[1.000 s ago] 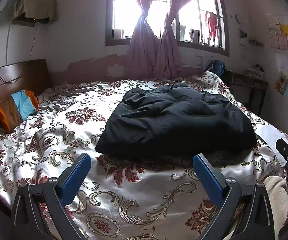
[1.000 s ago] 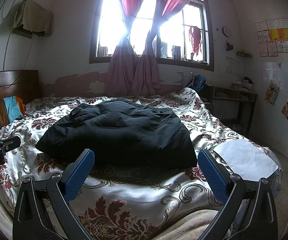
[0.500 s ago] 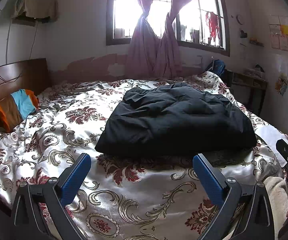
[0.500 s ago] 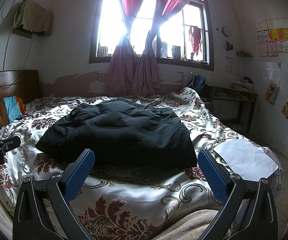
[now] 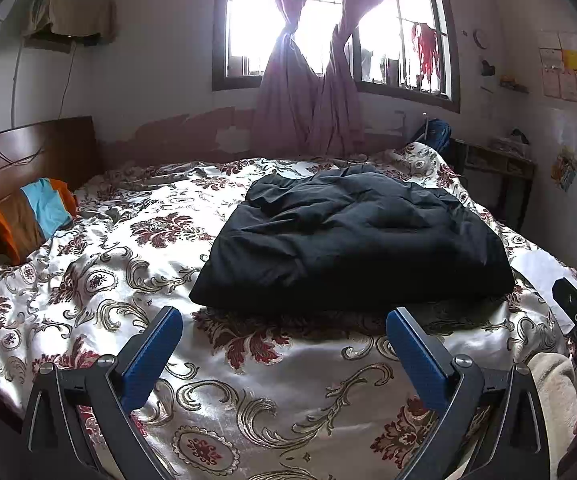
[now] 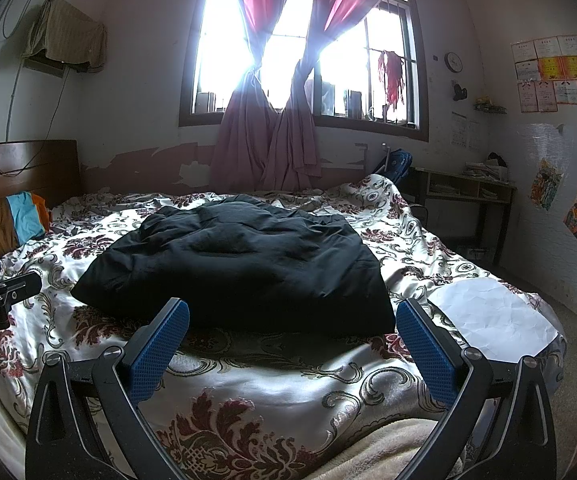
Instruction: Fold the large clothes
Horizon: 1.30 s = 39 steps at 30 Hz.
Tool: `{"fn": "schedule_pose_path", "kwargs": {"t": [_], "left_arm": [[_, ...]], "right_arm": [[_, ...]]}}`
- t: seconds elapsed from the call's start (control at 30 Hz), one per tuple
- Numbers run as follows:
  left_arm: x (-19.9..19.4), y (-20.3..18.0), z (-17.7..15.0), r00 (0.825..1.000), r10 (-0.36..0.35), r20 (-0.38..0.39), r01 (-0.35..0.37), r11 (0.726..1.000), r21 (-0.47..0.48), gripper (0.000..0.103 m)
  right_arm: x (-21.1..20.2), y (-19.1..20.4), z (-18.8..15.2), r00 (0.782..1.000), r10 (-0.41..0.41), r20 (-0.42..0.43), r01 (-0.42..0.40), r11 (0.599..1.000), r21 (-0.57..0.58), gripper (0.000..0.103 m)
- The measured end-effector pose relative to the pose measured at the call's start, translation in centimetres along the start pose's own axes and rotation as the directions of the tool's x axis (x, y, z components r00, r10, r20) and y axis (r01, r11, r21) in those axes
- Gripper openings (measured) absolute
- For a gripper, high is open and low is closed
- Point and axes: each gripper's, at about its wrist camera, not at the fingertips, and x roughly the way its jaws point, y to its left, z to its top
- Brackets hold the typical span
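Black folded garment [image 5: 352, 240] on bed | left tool [image 5: 284, 344] wide apart, empty | right tool [image 6: 292, 332] likewise

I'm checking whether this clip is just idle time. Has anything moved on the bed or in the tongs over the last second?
Nothing visibly changed. The black garment lies in the same folded heap on the floral bedspread, and both the left tongs and right tongs hover open and empty short of it, as before.

Black-framed tongs [image 5: 284, 322] with blue textured pads [image 6: 159, 345] (silver screws), cream fleece sleeve [image 5: 553, 392].
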Motion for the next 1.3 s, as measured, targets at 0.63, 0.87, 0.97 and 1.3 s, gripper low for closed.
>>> {"fn": "schedule_pose_path", "kwargs": {"t": [0.63, 0.87, 0.97, 1.3], "left_arm": [[-0.02, -0.11, -0.01, 1.000, 0.001, -0.002, -0.001, 1.000, 0.000, 0.103], [0.06, -0.01, 0.01, 1.000, -0.018, -0.009, 0.018, 1.000, -0.007, 0.103], [0.17, 0.04, -0.09, 1.000, 0.010, -0.015, -0.010, 1.000, -0.010, 0.103], [0.32, -0.19, -0.42, 0.999, 0.030, -0.031, -0.030, 1.000, 0.006, 0.103]], "right_arm": [[0.06, -0.03, 0.04, 1.000, 0.000, 0.000, 0.000, 1.000, 0.001, 0.102], [0.07, -0.05, 0.05, 1.000, 0.000, -0.001, 0.000, 1.000, 0.001, 0.102], [0.07, -0.05, 0.05, 1.000, 0.000, -0.001, 0.000, 1.000, 0.002, 0.102], [0.04, -0.01, -0.01, 1.000, 0.000, -0.002, 0.000, 1.000, 0.002, 0.102]]}}
